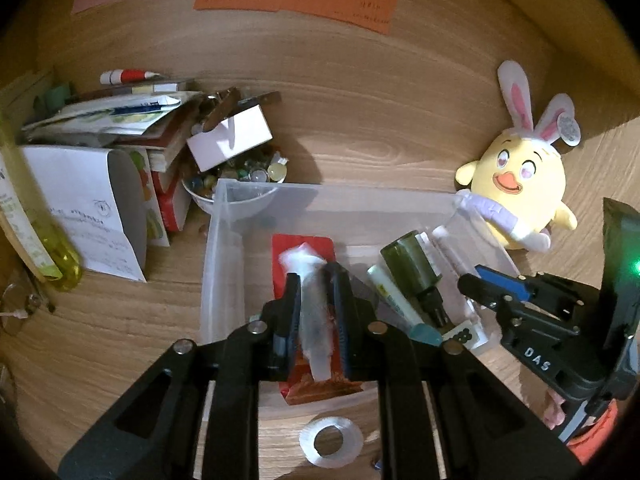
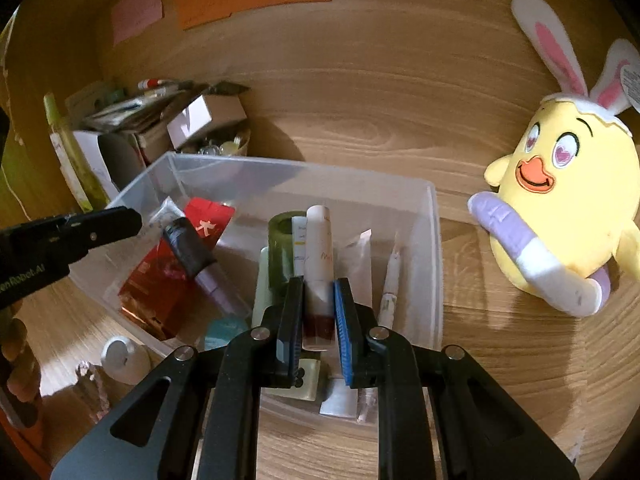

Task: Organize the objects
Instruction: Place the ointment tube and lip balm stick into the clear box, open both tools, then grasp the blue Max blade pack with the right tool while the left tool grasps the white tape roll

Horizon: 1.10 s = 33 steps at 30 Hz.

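A clear plastic bin (image 1: 224, 216) (image 2: 434, 240) stands on the wooden desk. My left gripper (image 1: 316, 280) is shut on a white wrapped tube (image 1: 314, 320) and holds it over a red packet (image 1: 304, 244) in the bin's left part. In the right wrist view the same tube shows with a dark cap (image 2: 188, 248). My right gripper (image 2: 318, 284) is shut on a white tube with a dark red cap (image 2: 318, 264) over the bin's middle. A dark green bottle (image 1: 412, 268) (image 2: 282, 240), a pale green tube (image 1: 394, 296) and a white pen (image 2: 390, 284) lie in the bin.
A yellow chick plush with bunny ears (image 1: 524, 184) (image 2: 568, 208) sits right of the bin. A bowl of marbles (image 1: 236, 184), a white box (image 1: 230, 136), stacked papers (image 1: 104, 120) and a yellow-green bottle (image 1: 36, 232) crowd the left. A tape roll (image 1: 330, 442) lies in front.
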### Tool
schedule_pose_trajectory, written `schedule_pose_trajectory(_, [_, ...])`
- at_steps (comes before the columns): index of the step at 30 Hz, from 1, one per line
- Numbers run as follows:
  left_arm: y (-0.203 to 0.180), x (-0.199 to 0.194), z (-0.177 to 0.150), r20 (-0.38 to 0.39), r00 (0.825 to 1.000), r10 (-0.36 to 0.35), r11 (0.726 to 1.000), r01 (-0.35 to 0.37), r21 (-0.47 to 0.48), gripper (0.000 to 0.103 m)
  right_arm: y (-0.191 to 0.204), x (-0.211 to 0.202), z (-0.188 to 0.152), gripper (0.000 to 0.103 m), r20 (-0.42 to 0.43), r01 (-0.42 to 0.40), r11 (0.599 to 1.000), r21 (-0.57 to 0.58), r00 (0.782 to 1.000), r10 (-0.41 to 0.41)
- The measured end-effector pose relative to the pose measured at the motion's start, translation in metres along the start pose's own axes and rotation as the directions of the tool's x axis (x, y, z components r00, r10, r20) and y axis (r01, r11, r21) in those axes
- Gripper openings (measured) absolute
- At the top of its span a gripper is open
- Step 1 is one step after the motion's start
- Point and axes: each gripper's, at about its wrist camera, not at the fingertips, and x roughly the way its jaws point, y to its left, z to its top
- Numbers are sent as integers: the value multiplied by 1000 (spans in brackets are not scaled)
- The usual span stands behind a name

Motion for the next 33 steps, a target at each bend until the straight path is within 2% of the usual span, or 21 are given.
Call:
schedule_pose_trajectory(3, [-1,-3,0,2,1000,-3,1000,3,4,15,3,1,-1,14,-21,10,1000,-14,1000,-10])
schedule_pose_trajectory(6, [-5,-10,-1,6,1000,-9,1000,9,18,18,4,-6,0,28,-28,-7,1000,-7,1000,6])
schedule_pose_trajectory(8, [-8,-19,-2,24,1000,-2,999,1,36,34,4,-14,0,40,-11,-5,1000,-6,1000,5])
schedule_pose_trajectory(9, [-10,-25,-3,38,999,6,999,-8,47,39,5,-19,0,42,1,0,1000,-9,1000,0])
schedule_pose_trajectory(11, [-14,-38,-6,69,997,18,998,-22,66,56,8,-28,1,45,22,3,1000,-19,1000,-3])
schedule_pose_trajectory(15, [-17,-62,-13,102,995,16,996,-25,88,74,16,-48,0,55,64,-8,999,-40,998,10])
schedule_pose_trajectory(17, [-17,-72,-18,112,994,16,995,-26,91,87,22,-60,-4,63,86,-14,998,-60,996,20])
schedule_pose_trajectory(21, [-15,-86,-33,120,992,42,992,-56,111,91,35,-73,-14,67,98,-35,994,-105,994,46])
schedule_pose_trajectory(25, [-9,-87,-52,87,994,71,988,-82,132,91,46,-73,-28,68,70,-69,988,-138,994,79])
schedule_pose_trajectory(29, [-1,-76,-69,31,995,99,984,-103,144,91,57,-62,-44,69,16,-86,982,-167,996,90])
schedule_pose_trajectory(33, [4,-60,-83,-36,994,101,985,-94,146,91,67,-39,-61,69,-85,-137,975,-176,989,124])
